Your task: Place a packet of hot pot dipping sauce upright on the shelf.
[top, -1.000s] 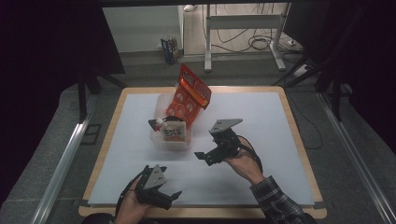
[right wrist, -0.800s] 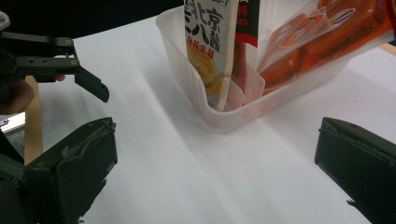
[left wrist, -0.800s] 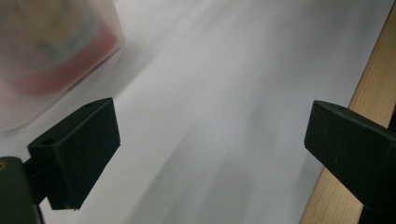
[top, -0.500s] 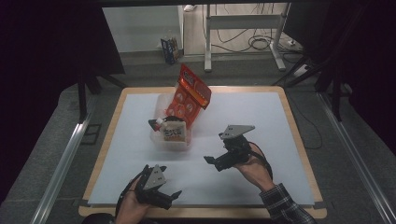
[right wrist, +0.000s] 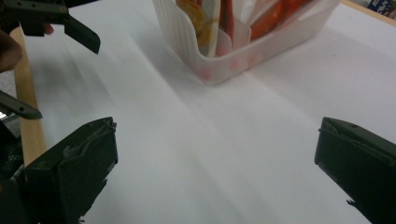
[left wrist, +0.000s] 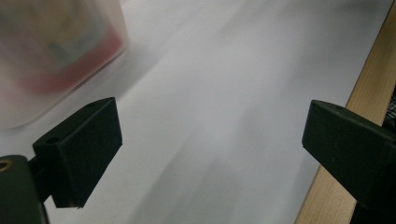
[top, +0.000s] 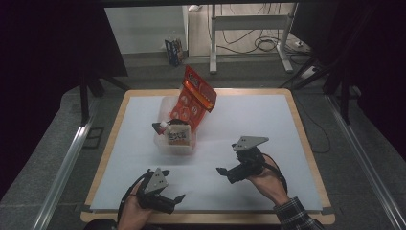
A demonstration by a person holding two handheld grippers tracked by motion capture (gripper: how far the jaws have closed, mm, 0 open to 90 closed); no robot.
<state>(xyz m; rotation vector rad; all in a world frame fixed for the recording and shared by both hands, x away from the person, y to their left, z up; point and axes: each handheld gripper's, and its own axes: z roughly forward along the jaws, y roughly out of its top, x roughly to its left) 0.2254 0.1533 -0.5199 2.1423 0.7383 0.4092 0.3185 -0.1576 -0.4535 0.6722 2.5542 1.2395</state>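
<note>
Your black jaws frame a white surface [top: 249,124] edged in pale wood, a translucent bin [top: 163,142], and a red-orange packet [top: 194,96].

A counter [top: 268,115] with a white top and a pale wooden rim carries a clear plastic bin [top: 165,142] near its middle left. An orange-red snack bag [top: 195,98] leans out of the bin, tilted toward the far right, and a smaller white-labelled packet [top: 178,136] sits at the bin's near end. The left claw [top: 173,200] is held low at the near edge — jaws spread, nothing between them. The right claw [top: 223,171] hovers right of the bin, well apart from it, its jaws pointing left; whether they are spread is unclear.
</note>
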